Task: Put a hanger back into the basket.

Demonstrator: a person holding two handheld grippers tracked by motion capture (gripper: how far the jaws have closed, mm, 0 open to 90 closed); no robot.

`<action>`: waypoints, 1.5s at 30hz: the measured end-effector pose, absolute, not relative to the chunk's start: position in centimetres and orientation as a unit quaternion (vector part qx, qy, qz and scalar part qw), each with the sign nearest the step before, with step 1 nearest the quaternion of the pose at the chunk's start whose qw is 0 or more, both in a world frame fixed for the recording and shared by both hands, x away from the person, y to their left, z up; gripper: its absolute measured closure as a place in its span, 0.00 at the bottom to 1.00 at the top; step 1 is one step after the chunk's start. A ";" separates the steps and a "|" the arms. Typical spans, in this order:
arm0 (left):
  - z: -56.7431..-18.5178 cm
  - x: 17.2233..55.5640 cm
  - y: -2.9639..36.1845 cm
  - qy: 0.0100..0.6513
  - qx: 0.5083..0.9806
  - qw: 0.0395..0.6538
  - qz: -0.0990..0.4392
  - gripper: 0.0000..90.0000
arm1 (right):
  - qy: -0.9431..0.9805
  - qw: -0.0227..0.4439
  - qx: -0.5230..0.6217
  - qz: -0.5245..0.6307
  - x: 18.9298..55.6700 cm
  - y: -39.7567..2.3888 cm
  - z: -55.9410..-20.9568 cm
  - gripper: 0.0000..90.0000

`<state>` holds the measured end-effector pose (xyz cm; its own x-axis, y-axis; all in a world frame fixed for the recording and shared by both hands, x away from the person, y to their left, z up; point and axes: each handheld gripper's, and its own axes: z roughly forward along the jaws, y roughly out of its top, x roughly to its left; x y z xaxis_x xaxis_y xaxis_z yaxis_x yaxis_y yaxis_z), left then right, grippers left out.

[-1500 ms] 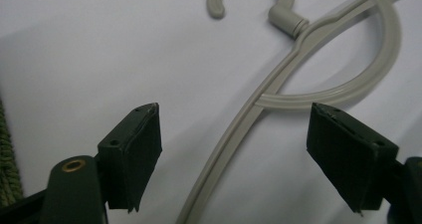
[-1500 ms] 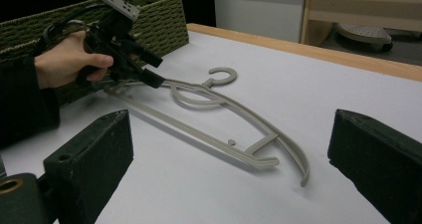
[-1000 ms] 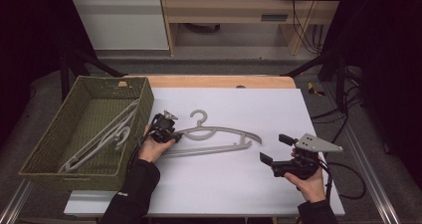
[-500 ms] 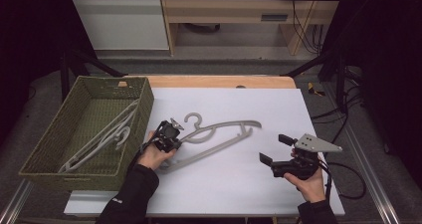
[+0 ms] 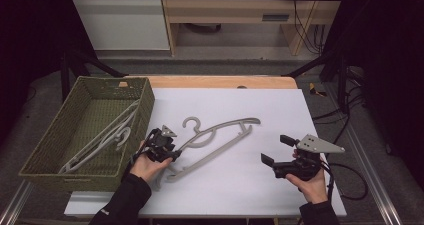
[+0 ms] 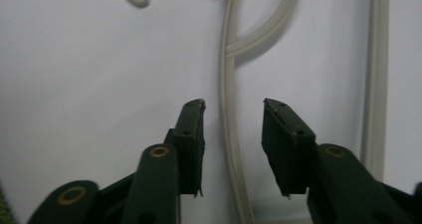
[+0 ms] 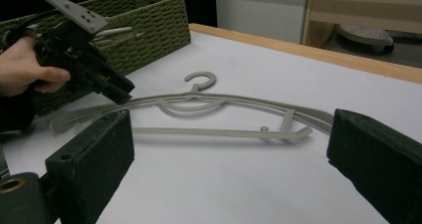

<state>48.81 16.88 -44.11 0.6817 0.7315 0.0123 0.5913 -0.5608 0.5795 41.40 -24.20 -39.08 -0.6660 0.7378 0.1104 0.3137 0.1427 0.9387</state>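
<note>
1. Right now the left gripper (image 5: 167,150) sits over the near-left end of a grey plastic clothes hanger (image 5: 215,140), which lies flat on the white tabletop (image 5: 280,110) just right of the green woven basket (image 5: 145,92)
2. Seen from the left gripper view, its jaws have just been opening; they stand apart with the hanger's arm (image 6: 228,114) running between them, and neither pad presses on it, so the hanger is released
3. That hanger lies slantwise, its hook (image 5: 191,123) pointing toward the far side and its other end reaching toward the table's middle
4. Over on the right, the right gripper (image 5: 275,152) hovers above bare tabletop, well apart from the hanger, with its jaws spread wide and nothing between them
5. Inside the basket rest more grey hangers (image 5: 107,137), probably two, though the overlap makes the count hard to tell
6. From the right gripper view, the person's left hand (image 7: 27,67) wraps the left gripper's body beside the basket
</note>
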 end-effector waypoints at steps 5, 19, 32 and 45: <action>-44.5 47.7 17.2 0.374 0.873 0.288 0.121 0.54 | 0.733 0.194 0.357 0.545 41.3 -24.1 -39.1 0.05; -46.3 47.8 17.8 0.395 0.866 0.276 0.133 0.75 | 0.733 0.194 0.357 0.545 41.4 -24.1 -39.1 0.05; -46.1 47.7 17.1 0.425 0.855 0.260 0.143 0.90 | 0.732 0.191 0.360 0.546 41.4 -24.0 -39.2 0.05; -44.9 46.5 17.1 0.413 0.845 0.286 0.181 0.92 | 0.728 0.192 0.363 0.548 41.3 -24.4 -39.1 0.05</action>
<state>46.52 17.13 -44.91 0.5930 0.8022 0.0691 0.5959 -0.4949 0.6324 41.31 -24.39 -39.07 -0.6621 0.7400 0.1187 0.3191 0.1351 0.9380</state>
